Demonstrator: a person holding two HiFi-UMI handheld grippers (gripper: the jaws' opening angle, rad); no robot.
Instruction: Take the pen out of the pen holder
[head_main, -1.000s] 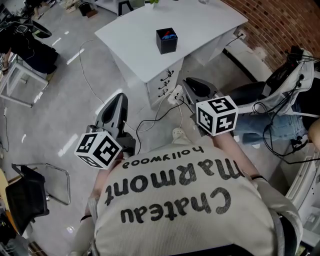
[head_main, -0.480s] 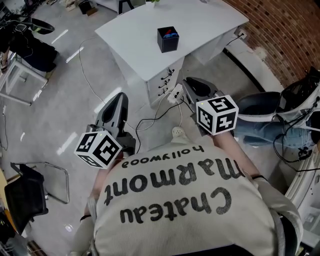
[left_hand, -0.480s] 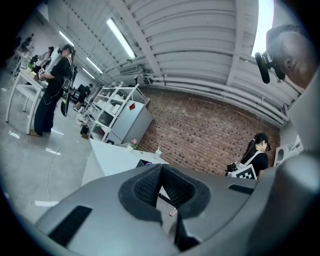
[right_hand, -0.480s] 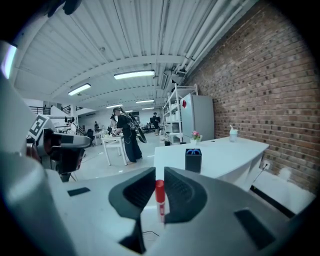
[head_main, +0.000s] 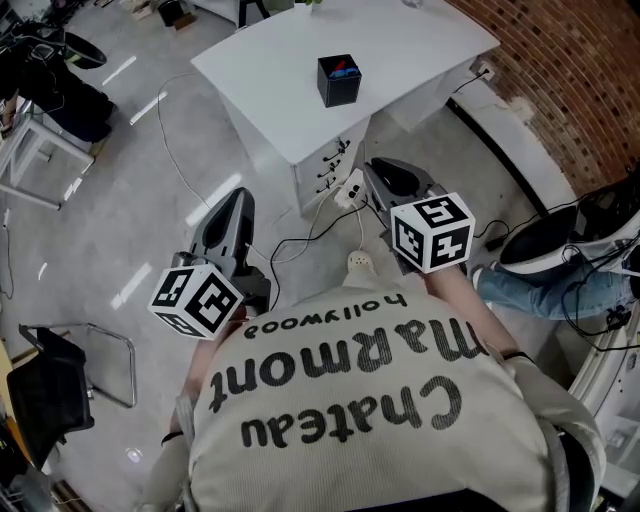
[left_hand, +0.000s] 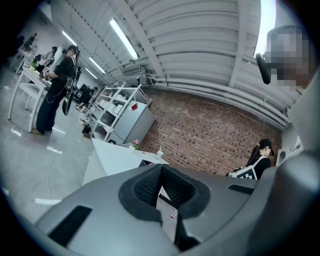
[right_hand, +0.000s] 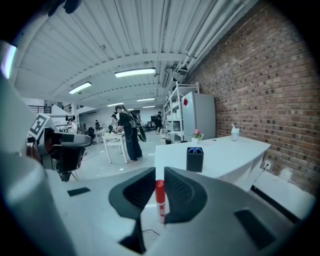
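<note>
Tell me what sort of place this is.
Likely a shared workshop or lab in an industrial loft: bare brick wall, a white desk near metal shelving, and cables trailing over the concrete floor.

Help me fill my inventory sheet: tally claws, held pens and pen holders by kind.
claw: 2, the left claw and the right claw
pen: 1, red-capped, in the right claw
pen holder: 1, black
Total: 4

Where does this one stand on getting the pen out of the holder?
Done: the pen is out, clear of the pen holder on the table. In hand: the right hand-held gripper is shut on it. Left: at most setting it down.
</note>
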